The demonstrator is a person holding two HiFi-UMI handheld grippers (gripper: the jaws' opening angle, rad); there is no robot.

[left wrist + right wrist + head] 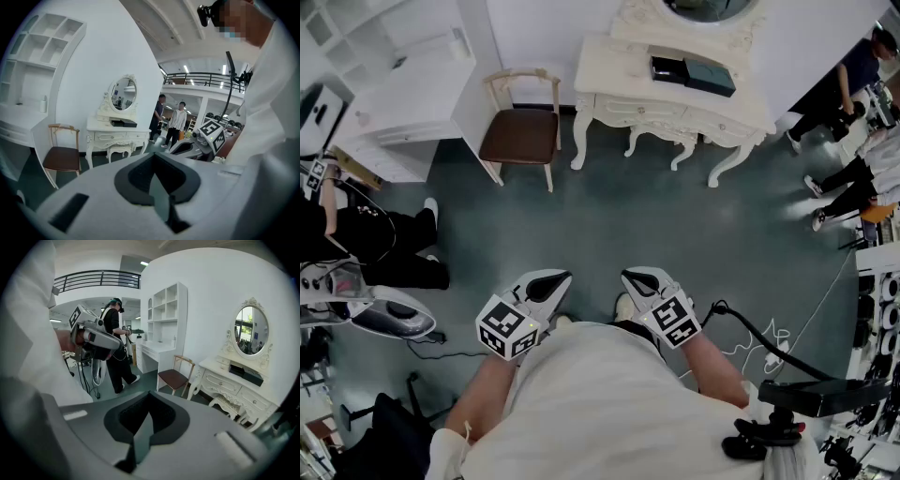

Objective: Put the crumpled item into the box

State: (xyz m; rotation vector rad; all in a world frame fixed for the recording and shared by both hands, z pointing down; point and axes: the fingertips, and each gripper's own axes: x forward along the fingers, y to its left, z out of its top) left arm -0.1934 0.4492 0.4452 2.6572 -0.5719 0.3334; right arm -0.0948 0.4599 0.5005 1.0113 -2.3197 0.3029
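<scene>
Below my head camera, my left claw (555,280) and my right claw (634,278) hang side by side over the grey-green floor (609,216), close to my white shirt (600,403), with their tips pointing towards a white dressing table (609,66). A dark box (710,75) lies on the table top, well apart from both claws, and a brown-seated chair (520,131) stands just beside the table.

From the left claw's camera, the jaws are pressed together with nothing between them. Past them stand the table with its oval mirror (124,93), the box on top, and two people (171,124) farther back.

From the right claw's camera, the jaws are likewise closed and empty. The same table, box and chair lie ahead, and a person in black (115,345) stands at left by a white shelf unit (164,310).

The crumpled thing I cannot pick out in any view.
</scene>
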